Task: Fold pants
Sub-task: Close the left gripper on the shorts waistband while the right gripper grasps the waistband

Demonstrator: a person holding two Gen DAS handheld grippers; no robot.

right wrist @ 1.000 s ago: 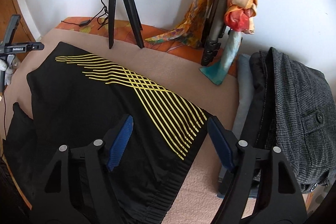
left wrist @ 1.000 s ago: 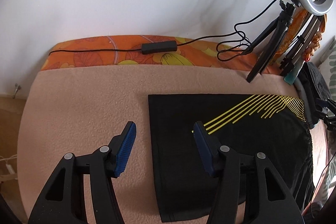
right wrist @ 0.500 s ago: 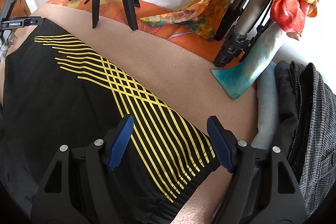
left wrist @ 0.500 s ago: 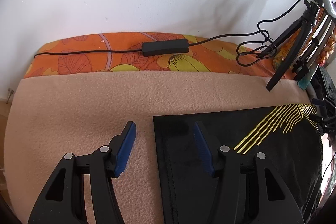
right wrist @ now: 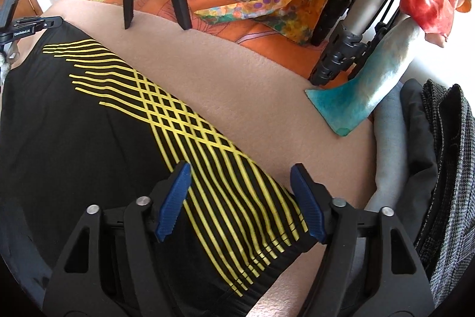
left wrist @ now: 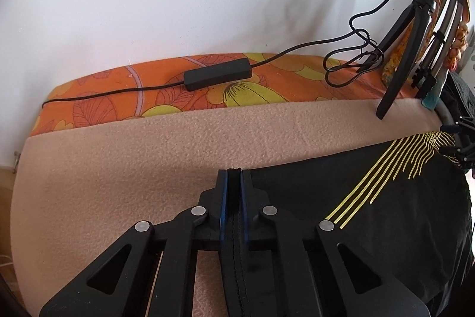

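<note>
Black pants (right wrist: 89,138) with crossing yellow stripes lie flat on the blanket (right wrist: 237,85)

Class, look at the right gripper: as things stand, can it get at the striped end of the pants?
Probably yes. The right gripper is open, its fingers either side of the yellow-striped end of the pants, with nothing between them.

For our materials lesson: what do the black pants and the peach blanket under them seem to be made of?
Black pants: probably smooth synthetic sportswear knit with faint sheen; the yellow stripes look printed on.
Peach blanket: likely fleece, matte with a nubbly, pilled surface.
</note>
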